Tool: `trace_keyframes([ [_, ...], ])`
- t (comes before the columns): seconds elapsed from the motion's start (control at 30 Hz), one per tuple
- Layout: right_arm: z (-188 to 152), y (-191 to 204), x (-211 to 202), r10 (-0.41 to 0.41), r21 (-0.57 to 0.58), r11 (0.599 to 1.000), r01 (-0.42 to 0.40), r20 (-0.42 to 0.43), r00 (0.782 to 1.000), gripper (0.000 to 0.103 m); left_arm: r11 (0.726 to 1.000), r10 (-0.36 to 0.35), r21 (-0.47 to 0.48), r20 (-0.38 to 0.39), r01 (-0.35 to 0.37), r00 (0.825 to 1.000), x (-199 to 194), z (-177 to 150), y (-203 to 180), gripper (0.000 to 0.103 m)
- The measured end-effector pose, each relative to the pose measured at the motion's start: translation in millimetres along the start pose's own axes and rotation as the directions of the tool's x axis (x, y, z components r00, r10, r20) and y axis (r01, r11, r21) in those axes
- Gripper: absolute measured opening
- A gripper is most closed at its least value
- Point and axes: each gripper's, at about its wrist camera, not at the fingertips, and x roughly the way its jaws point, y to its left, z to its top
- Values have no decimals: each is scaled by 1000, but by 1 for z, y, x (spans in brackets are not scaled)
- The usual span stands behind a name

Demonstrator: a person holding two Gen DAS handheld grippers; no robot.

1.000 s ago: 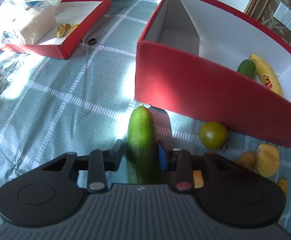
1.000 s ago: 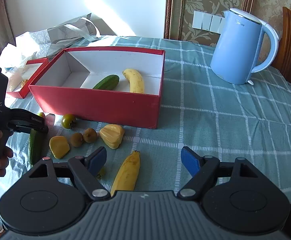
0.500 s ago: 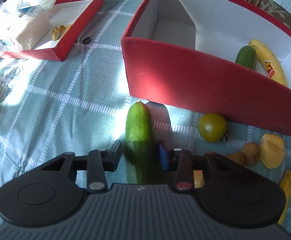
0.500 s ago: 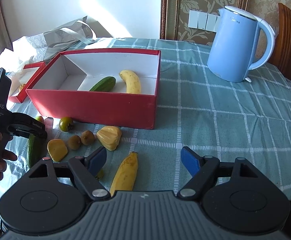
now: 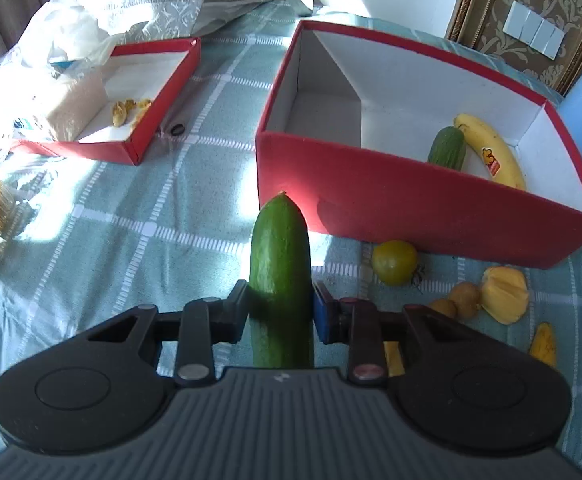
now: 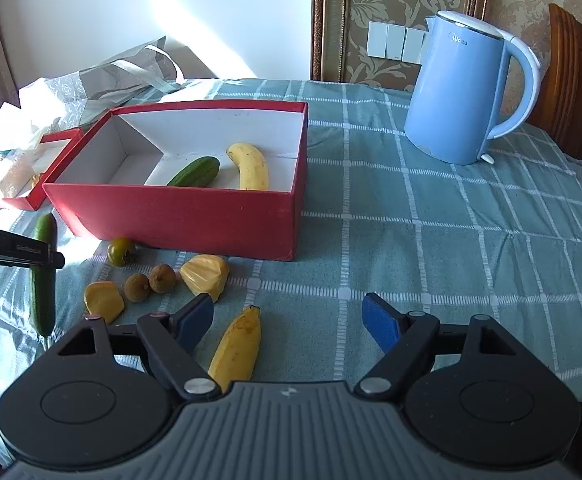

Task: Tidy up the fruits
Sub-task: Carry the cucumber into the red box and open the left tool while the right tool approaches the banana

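Left wrist view: left hand-held gripper [image 5: 279,312] is clenched on a cucumber [image 5: 280,276], pads pressing its sides low on the body; the jaws have just been closing a little further with the cucumber between them. Cucumber tip points toward the near wall of the big red box [image 5: 411,208] and overlaps its lower edge in this view. Right wrist view shows the same cucumber [image 6: 44,276] upright in the grip at the left, its lower end clear of the surface [image 6: 431,240]. Right hand-held gripper [image 6: 289,322] is released, jaws wide and holding nothing, hovering over a loose banana [image 6: 237,346]. Already in the box: a second cucumber [image 5: 447,147] and another banana [image 5: 491,152], side by side at the right end; the left end is bare. Judgement: the step in hand is carrying the cucumber into the box. To do it well, lift until the hanging lower end clears the wall, keep the grip steady since the skin looks smooth, then lay it beside the boxed cucumber. Risk: clipping the rim and shifting the box. A green tomato [image 5: 394,262] and small fruit remain outside.
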Motion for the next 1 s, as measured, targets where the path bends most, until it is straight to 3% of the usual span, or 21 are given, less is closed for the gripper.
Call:
trace_keyframes([
  [0.17,6,-3,-5,12,22,1000,-12,27,1000,82,992,-93,99,96,83,991,-68,34,2,29],
  [0.3,10,-8,-12,17,54,998,-20,60,998,82,974,-189,154,162,165,968,-86,92,-5,29],
  [0.37,11,-10,-15,7,58,998,-11,64,998,82,962,-209,215,185,168,960,-82,117,-16,29],
  [0.43,10,-12,-18,-6,62,998,2,66,998,82,947,-232,265,179,180,956,-68,141,-31,29],
  [0.53,8,-17,-20,-25,74,997,21,64,998,82,927,-241,316,87,202,967,-24,166,-54,29],
  [0.63,6,-22,-18,-41,94,995,36,60,997,82,919,-197,355,27,174,980,25,177,-69,30],
  [0.73,3,-26,-16,-53,115,992,47,55,997,82,899,-180,401,-26,175,983,62,174,-80,30],
  [0.77,2,-27,-16,-57,120,991,50,53,997,82,889,-182,421,-31,178,983,70,170,-83,25],
  [0.87,-1,-28,-14,-61,126,990,56,43,997,82,838,-209,504,-55,208,976,86,160,-94,24],
  [0.93,-1,-27,-10,-63,122,991,58,39,997,82,830,-209,515,-68,214,975,97,157,-98,24],
  [1.0,-2,-25,-8,-64,121,991,59,36,997,82,841,-195,505,-54,195,979,101,155,-96,24],
])
